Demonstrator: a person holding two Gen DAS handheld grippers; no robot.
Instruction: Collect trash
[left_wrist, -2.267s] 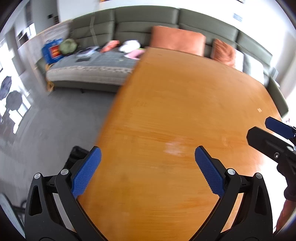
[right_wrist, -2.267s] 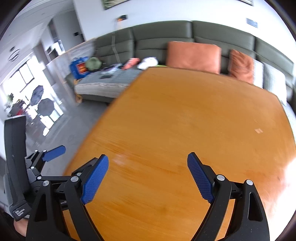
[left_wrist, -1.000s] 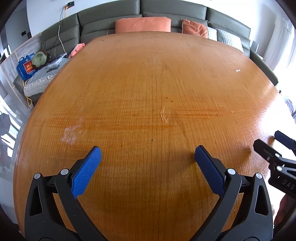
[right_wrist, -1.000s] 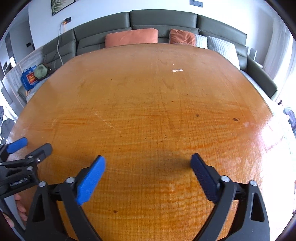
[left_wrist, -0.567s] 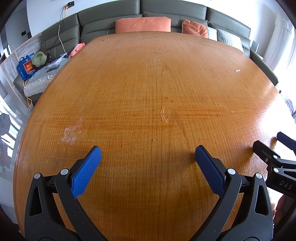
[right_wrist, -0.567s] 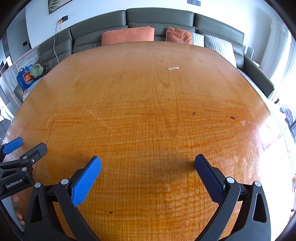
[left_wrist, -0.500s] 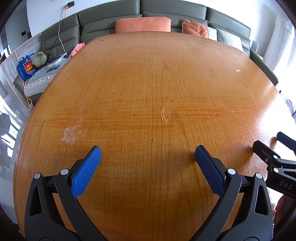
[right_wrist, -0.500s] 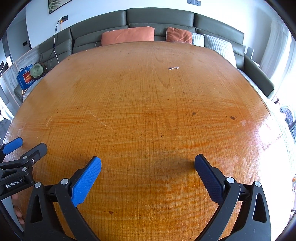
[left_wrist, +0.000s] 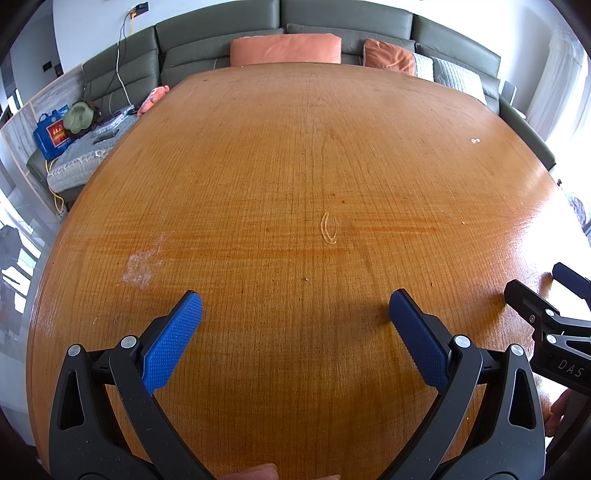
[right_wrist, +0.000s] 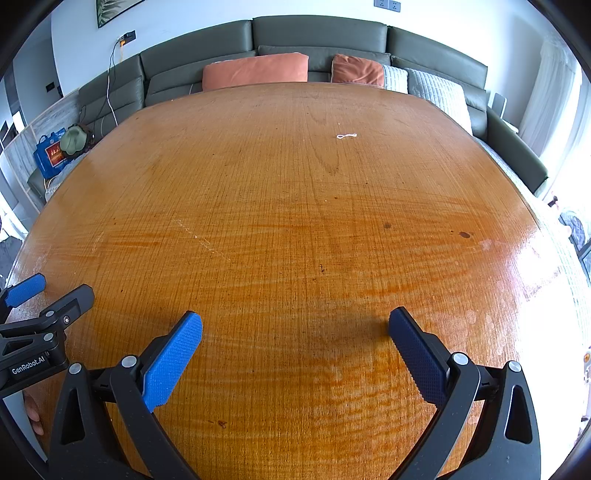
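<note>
Since a couple of seconds back I have swung both claws off the near-left corner of the round orange wooden table (left_wrist: 295, 166) and squared them to its middle; the grey floor that filled the space left of my left claw (left_wrist: 295, 325) is gone, and the grey-green sofa (right_wrist: 317, 33) now runs straight across beyond my open fingertips. A small white scrap of string (right_wrist: 347, 136) now lies far ahead of my right claw (right_wrist: 295, 339), slightly to its right.
</note>
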